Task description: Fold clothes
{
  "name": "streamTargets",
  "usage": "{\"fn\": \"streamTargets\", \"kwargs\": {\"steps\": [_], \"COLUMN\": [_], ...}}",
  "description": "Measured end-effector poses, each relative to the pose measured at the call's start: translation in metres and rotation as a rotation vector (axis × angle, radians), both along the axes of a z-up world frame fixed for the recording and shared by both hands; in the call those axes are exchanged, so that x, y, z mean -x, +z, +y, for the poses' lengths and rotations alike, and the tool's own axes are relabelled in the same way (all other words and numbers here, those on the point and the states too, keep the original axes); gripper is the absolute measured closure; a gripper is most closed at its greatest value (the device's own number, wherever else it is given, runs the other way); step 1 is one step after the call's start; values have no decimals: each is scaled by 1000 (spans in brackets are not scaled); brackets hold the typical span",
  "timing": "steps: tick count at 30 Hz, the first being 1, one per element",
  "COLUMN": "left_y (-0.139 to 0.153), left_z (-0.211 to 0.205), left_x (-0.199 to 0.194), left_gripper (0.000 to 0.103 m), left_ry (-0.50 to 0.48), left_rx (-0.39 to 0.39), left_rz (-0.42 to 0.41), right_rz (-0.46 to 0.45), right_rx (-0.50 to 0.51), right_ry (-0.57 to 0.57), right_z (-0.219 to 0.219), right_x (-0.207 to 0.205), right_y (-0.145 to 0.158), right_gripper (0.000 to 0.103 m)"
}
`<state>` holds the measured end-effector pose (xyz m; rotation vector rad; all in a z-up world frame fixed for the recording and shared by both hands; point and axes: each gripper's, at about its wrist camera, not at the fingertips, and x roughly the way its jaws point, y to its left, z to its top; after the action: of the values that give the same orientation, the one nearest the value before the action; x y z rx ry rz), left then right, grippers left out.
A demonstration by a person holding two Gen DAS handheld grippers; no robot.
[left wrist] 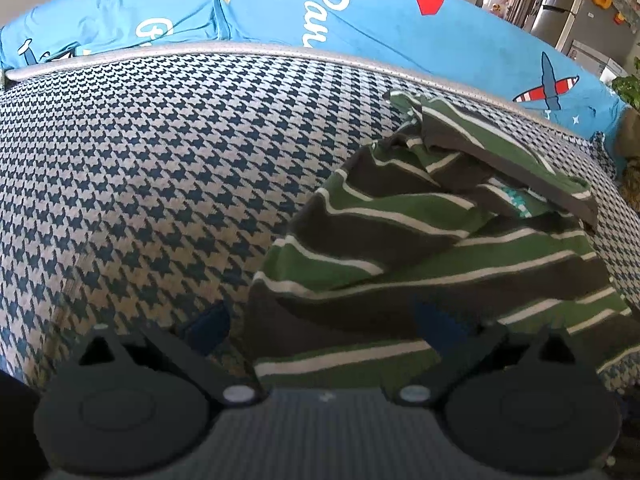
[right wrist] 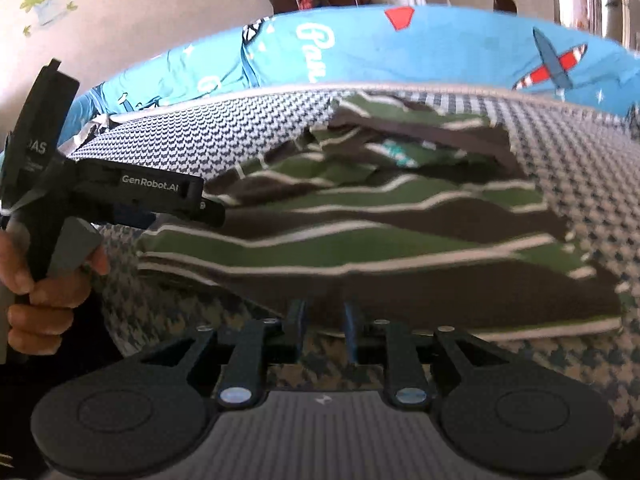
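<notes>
A green, dark brown and white striped shirt lies crumpled on a houndstooth sofa seat. My left gripper is open wide, its fingers straddling the shirt's near left corner, with fabric lying between them. In the right wrist view the shirt spreads across the middle. My right gripper has its fingers drawn close with a narrow gap, the tips reaching the shirt's near dark hem. The seat fabric shows through the gap. The left gripper, held by a hand, sits at the shirt's left edge.
A bright blue cushion cover printed with planes and white lettering runs along the sofa back behind a silver piping edge. A wide stretch of seat lies to the shirt's left. A fridge and a plant stand at far right.
</notes>
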<state>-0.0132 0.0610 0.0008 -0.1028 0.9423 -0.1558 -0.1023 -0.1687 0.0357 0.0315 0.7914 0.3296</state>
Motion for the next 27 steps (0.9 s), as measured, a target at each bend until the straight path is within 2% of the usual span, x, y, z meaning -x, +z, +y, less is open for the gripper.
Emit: {"fn": "streamTargets", "kwargs": {"steps": [4,11,13,16,20,27], "left_y": [-4,-5,-4,0,5,11], "left_z": [-1,-1,1,11,24,38], "left_x": [-1,-1,-1,-3,-4,-2], "left_gripper": [0,0,0,0,0,0], "left_ry": [-1,-2,7,52,103,139], "left_rx": [2,-5,10,33,50,67], "left_rz": [18,24,22,14,7,-6], "right_rz": [62,95,78,5,-84,-97], "right_rx": [-48,-118,-105,-98,-80,-35], "right_ry": [-25,-64,-58,-31,57,202], "right_z": [-4,-13,-11,-8,7,41], "right_x": [-5,-6,-3,4,13,14], "right_y": [-5,-5,-2,7,16,10], "right_gripper": [81,81,81,81,81,80]}}
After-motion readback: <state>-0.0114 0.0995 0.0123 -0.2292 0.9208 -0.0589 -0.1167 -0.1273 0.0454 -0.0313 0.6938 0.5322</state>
